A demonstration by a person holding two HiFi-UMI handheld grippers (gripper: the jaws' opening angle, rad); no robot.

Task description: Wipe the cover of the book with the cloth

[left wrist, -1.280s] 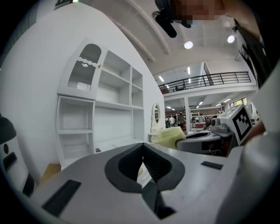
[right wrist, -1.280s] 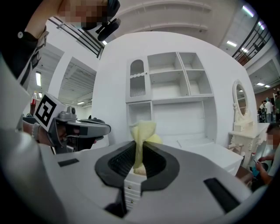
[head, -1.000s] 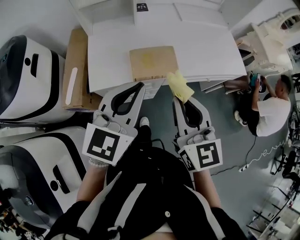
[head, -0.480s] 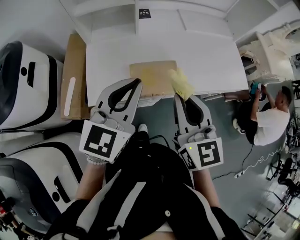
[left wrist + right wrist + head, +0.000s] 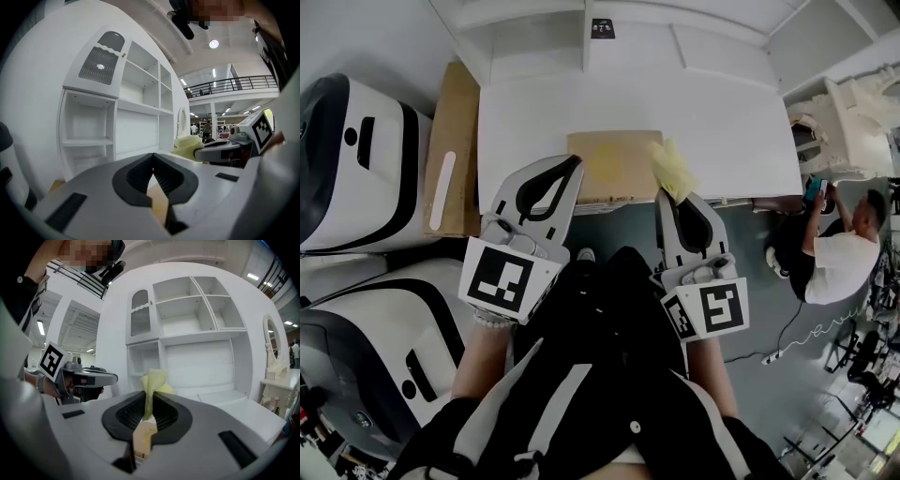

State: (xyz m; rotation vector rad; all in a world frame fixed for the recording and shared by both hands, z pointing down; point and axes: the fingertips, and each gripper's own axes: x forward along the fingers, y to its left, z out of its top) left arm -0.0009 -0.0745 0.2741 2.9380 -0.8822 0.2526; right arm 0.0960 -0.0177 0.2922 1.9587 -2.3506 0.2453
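**Cloth held over the right side of the book, left gripper closed and empty**

The book has a plain brown cover. It lies flat on the white table, close to the front edge and about in the middle of it.

The right gripper reaches toward the table from the person's side. Its jaws are pressed together on the yellow cloth. In the right gripper view the cloth stands up as a crumpled bunch out of the jaw tips, and the brown cover shows below them. From the head view the cloth is over the right part of the book, near its right edge. It cannot be told whether the cloth already touches the cover.

The left gripper has its jaws fully closed with nothing between them. In the left gripper view the two black pads meet in one line, and only the brown cover shows in the small gap under them. Its tip is at the left side of the book, at the near corner. Contact with the book cannot be seen.

Behind the table stands a white shelf unit with open compartments. A cardboard sheet lies beside the table on the left, and next to it are large white machines. On the right, well apart, a person in a white shirt crouches on the grey floor.
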